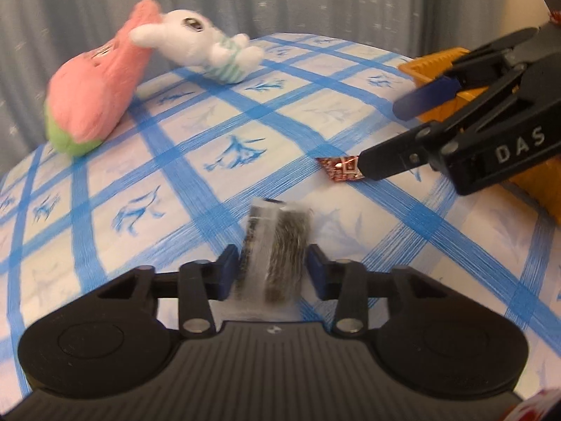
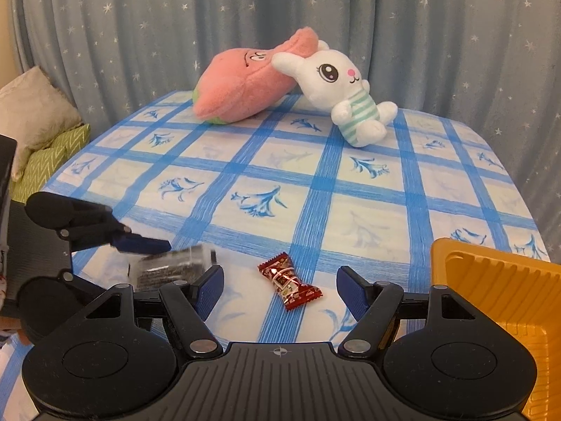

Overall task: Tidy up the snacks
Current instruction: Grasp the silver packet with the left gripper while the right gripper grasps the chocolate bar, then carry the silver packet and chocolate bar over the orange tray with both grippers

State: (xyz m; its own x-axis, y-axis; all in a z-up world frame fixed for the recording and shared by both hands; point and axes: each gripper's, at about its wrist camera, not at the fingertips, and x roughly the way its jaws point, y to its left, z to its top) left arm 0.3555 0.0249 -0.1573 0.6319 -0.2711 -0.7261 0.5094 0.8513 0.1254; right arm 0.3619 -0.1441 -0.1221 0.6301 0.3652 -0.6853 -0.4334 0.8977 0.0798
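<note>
Between the wide-open right gripper (image 2: 280,289) fingers on the bench (image 2: 368,189) lay the red candy (image 2: 289,280), its long axis slanting across the gap. The left gripper (image 1: 271,265) had narrowed around the clear packet (image 1: 275,252), which lay lengthwise; contact was unclear. The tray (image 2: 491,280) sat to the right.

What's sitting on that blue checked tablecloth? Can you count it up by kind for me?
Soft toys: 2, a pink plush and a white bunny.
Wrapped snacks: 2, a red candy and a clear packet of dark snack.
Trays: 1, an orange tray at the table's edge.
Total: 5
</note>
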